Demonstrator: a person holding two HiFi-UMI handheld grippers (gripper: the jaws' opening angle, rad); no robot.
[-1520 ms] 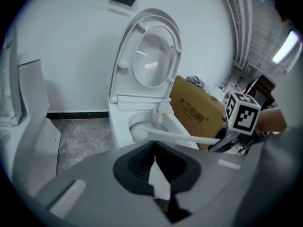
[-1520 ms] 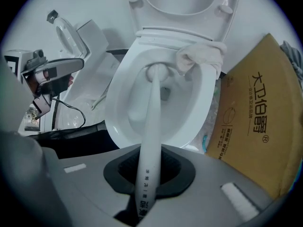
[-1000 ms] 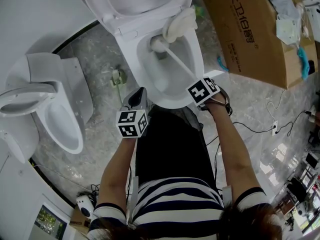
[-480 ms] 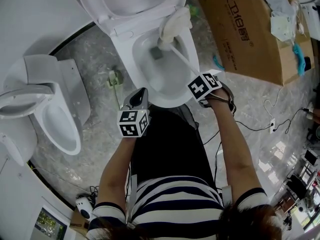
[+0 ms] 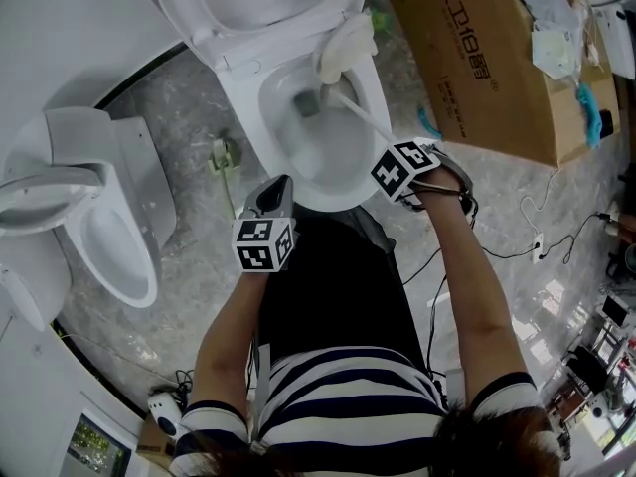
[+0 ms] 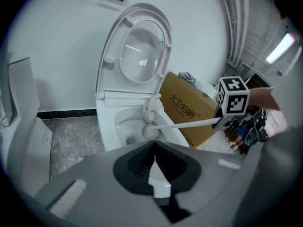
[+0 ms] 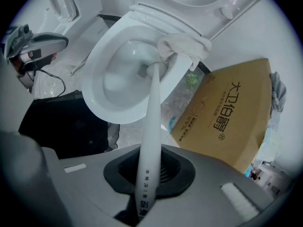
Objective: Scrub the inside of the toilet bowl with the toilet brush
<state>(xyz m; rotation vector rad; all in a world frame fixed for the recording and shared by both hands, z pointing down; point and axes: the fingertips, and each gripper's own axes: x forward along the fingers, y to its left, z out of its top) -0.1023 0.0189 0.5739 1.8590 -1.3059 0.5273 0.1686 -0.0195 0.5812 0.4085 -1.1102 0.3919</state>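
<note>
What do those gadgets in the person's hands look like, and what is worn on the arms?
The left gripper and right gripper are grey shells with black jaw linings. Each carries a cube of black-and-white square markers. The sleeves are short, striped dark and white.

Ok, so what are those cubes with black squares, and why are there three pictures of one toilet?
Those cubes sit on two hand-held grippers, clamps a person works. One picture comes from a camera on the person's head, looking down; the other two come from cameras riding on the grippers. The right gripper is clamped on the long white plastic toilet brush, whose head is down inside the white ceramic toilet bowl. The left gripper is shut, holding nothing. A brown cardboard box stands nearby.
</note>
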